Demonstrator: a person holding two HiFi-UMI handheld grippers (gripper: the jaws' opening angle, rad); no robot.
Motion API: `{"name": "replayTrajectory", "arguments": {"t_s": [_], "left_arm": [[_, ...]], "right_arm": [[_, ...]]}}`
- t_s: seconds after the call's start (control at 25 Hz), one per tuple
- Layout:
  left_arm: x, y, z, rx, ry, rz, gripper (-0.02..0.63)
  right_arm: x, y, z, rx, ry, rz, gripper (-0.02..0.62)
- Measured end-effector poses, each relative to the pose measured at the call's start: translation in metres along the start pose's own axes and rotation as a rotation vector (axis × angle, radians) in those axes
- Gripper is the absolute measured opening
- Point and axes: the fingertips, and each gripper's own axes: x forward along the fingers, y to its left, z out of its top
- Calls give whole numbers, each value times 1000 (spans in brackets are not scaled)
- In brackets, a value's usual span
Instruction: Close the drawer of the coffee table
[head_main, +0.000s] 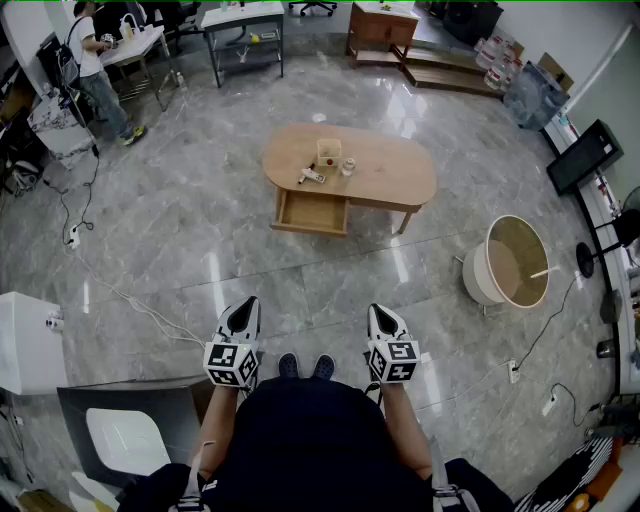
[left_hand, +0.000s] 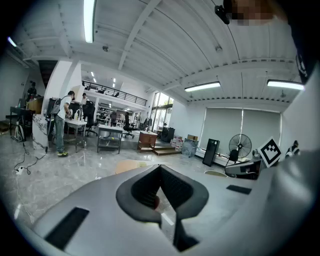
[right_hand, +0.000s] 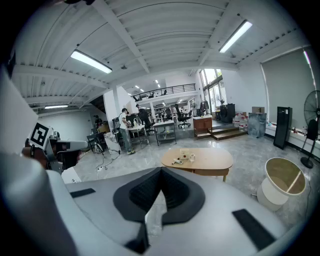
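The left tongs (head_main: 244, 312) and right tongs (head_main: 381, 318) are held shut and empty, well apart from the oval surface (head_main: 395, 172). Its drawer (head_main: 312, 212) is seen pulled out; approach and push are judged not yet done.

Side by side, left tongs (head_main: 241, 318), right tongs (head_main: 383, 321), both closed, empty

My right gripper (right_hand: 161, 171): jaws together, tips meeting. Coffee table (right_hand: 210, 161) well ahead, small items (right_hand: 183, 157) on top. Round tub (right_hand: 281, 189) to its right.
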Motion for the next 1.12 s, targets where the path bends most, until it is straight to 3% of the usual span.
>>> {"name": "replayTrajectory", "arguments": {"t_s": [0.68,1.12], "left_arm": [[4,-2,1,-5,1,10,25],[10,-24,-2,7,-9,58,25]], "right_arm": [[6,-2,8,-15,-32,24,26],[-2,-29,2,-14,-14,45,26]]}}
